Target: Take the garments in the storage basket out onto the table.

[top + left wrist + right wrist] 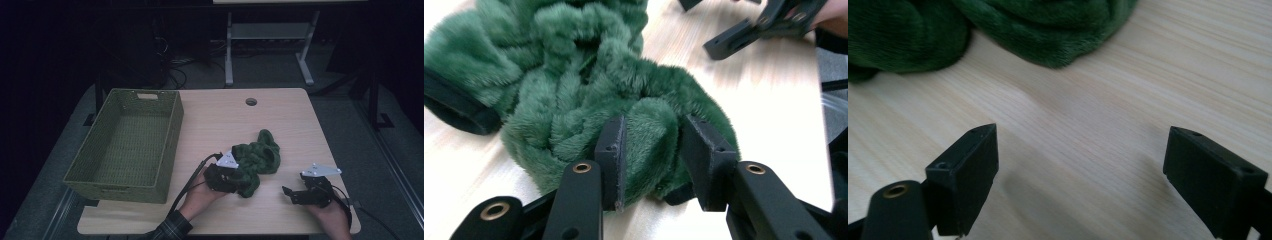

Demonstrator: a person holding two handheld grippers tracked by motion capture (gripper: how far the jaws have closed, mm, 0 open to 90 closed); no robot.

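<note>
I see the pale wooden surface [235, 125] with a woven green basket [127, 145] along its left side, and I take that basket as my mark for everything else. The basket sits open-topped with a handle slot in its far wall. Just to the right of the basket, past a strip of bare wood, lies a crumpled green furry cloth [256, 159], bunched in folds with a dark hem at one end; it rests flat on the wood, well apart from the basket's rim. My left tool [231, 179] sits between the basket and the cloth, at the cloth's near end. In the left gripper view its jaws stand partly closed with a fat fold of the cloth [574, 90] between them, the fur bulging against both pads, so I read it as gripping that fold. My right tool [295, 192] is farther from the basket, beyond the cloth and near the front edge, low over bare wood. In the right gripper view its jaws stand wide apart with nothing between them, the cloth [1048, 30] lying ahead of them.
</note>
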